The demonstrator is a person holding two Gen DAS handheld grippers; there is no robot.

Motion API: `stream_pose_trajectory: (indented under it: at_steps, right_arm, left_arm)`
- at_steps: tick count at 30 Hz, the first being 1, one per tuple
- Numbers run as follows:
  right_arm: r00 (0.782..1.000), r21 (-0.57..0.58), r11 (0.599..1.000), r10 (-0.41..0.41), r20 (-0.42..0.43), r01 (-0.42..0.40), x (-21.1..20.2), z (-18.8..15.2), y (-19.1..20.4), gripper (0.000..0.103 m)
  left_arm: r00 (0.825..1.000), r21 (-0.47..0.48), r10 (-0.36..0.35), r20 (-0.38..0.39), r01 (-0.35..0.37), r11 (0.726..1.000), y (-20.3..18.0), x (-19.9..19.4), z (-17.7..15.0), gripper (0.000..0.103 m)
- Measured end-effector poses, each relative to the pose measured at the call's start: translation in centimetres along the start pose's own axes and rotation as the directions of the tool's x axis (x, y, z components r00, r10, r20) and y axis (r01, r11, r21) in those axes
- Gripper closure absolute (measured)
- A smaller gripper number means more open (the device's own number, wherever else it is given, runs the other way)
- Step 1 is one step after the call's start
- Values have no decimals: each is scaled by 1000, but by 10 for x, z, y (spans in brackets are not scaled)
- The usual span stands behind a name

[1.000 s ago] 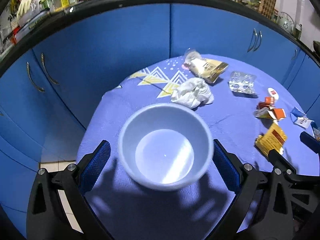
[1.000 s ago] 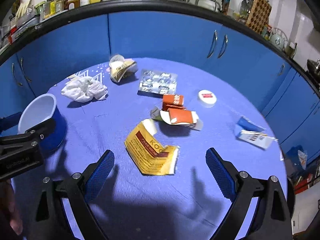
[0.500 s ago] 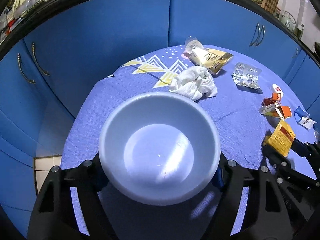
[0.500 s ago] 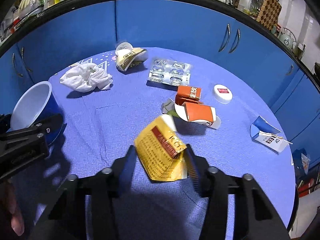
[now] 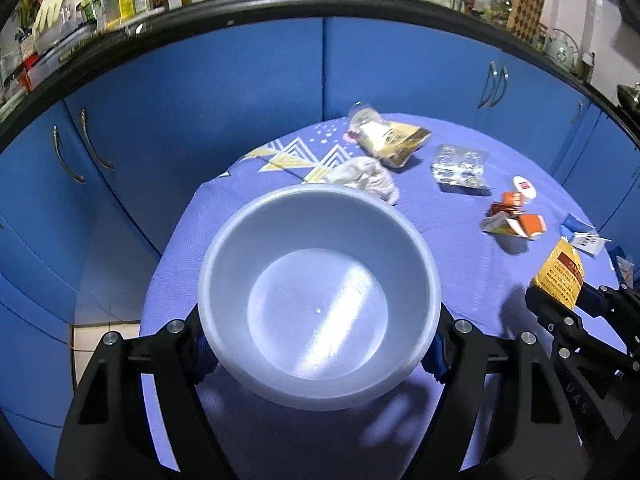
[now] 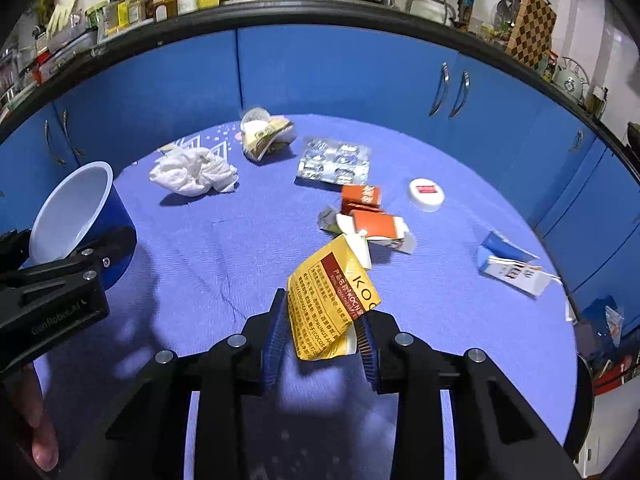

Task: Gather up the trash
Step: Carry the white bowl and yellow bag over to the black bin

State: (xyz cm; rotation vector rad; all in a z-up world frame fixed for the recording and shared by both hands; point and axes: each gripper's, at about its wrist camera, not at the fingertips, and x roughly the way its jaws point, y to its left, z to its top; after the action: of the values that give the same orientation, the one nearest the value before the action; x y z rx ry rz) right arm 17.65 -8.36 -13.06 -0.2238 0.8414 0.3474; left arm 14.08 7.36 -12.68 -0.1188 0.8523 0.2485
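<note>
My left gripper (image 5: 318,354) is shut on a blue bowl with a white, empty inside (image 5: 320,288), held above the left of the round table; the bowl also shows in the right wrist view (image 6: 76,220). My right gripper (image 6: 320,340) is shut on a yellow wrapper (image 6: 332,300), lifted just off the blue tablecloth (image 6: 248,240); the wrapper also shows in the left wrist view (image 5: 560,276). Loose trash lies on the table: a crumpled white tissue (image 6: 192,170), a gold packet with a cup lid (image 6: 266,136), a blister pack (image 6: 334,160), orange cartons (image 6: 368,216), a white cap (image 6: 426,194) and a blue-white carton (image 6: 510,266).
Blue cabinet doors (image 6: 320,76) curve round the far side of the table, with a cluttered black counter (image 6: 200,12) above them. The table edge drops to the floor on the left (image 5: 104,328) and on the right, where more litter (image 6: 608,320) lies below.
My left gripper closed on the bowl and lifted it. My right gripper closed on the yellow wrapper and raised it off the cloth.
</note>
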Motion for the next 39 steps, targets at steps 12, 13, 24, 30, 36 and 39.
stream_pose_trajectory:
  at_steps: [12, 13, 24, 30, 36, 39]
  right_arm:
    - [994, 85, 993, -86, 70, 80, -74, -28, -55, 71]
    - [993, 89, 993, -90, 77, 83, -80, -31, -59, 71]
    - [979, 155, 982, -128, 157, 104, -128, -50, -100, 71]
    - [970, 216, 968, -166, 179, 126, -145, -59, -133, 71]
    - [962, 270, 951, -202, 182, 149, -155, -68, -165, 71]
    - [957, 291, 943, -223, 184, 163, -160, -71, -180, 71]
  left_arm:
    - [995, 88, -75, 63, 70, 994, -55, -60, -13, 27]
    - [995, 94, -81, 66, 75, 993, -59, -64, -14, 27]
    - [987, 177, -113, 112, 92, 980, -112, -102, -18, 27]
    - [983, 236, -138, 125, 105, 966, -148, -114, -16, 27]
    - [973, 299, -179, 143, 130, 945, -192, -125, -14, 27]
    - [967, 330, -207, 147, 149, 932, -215, -128, -12, 27]
